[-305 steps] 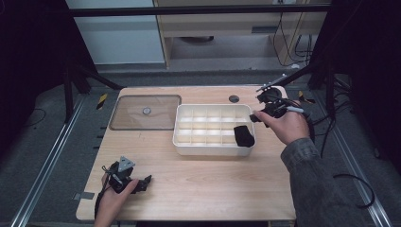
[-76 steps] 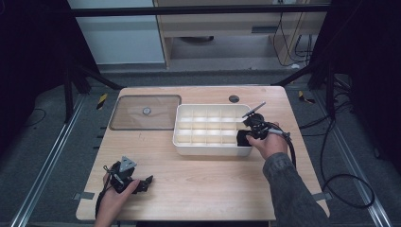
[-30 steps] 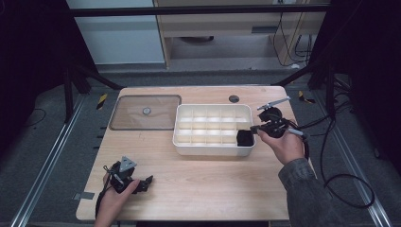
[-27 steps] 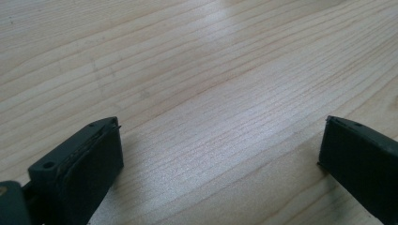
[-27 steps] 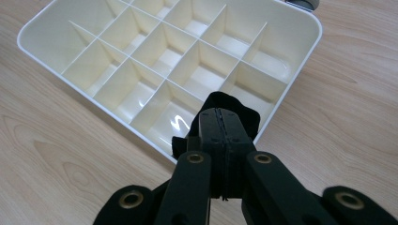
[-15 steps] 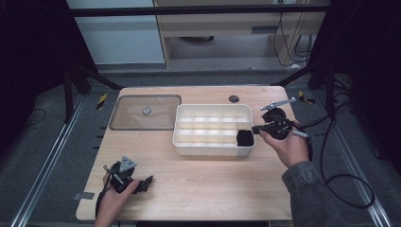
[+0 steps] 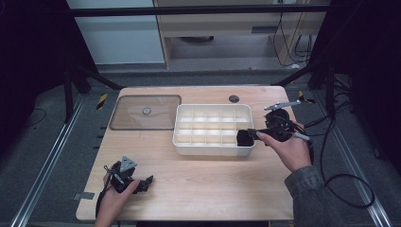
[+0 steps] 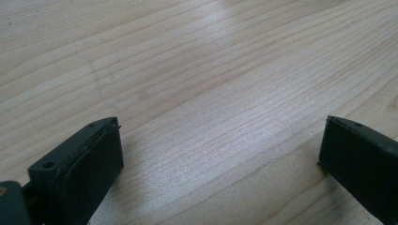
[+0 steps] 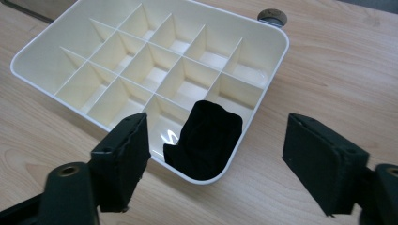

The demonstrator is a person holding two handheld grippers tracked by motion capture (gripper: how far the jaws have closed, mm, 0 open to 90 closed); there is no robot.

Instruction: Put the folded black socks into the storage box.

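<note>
Right gripper [image 9: 213, 161], jaws just opened wide, faces the black cloth [image 9: 204, 140] in the divided tray [image 9: 277, 56]; clear lid [image 7: 144, 112] lies beside.

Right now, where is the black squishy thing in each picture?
High view: the black cloth sits in the near right corner compartment of the white tray, just left of the right gripper.
Left gripper view: bare wooden table.
Right gripper view: low centre, in the tray's nearest corner compartment.
Shared landmark: the white tray's rounded corner.
</note>
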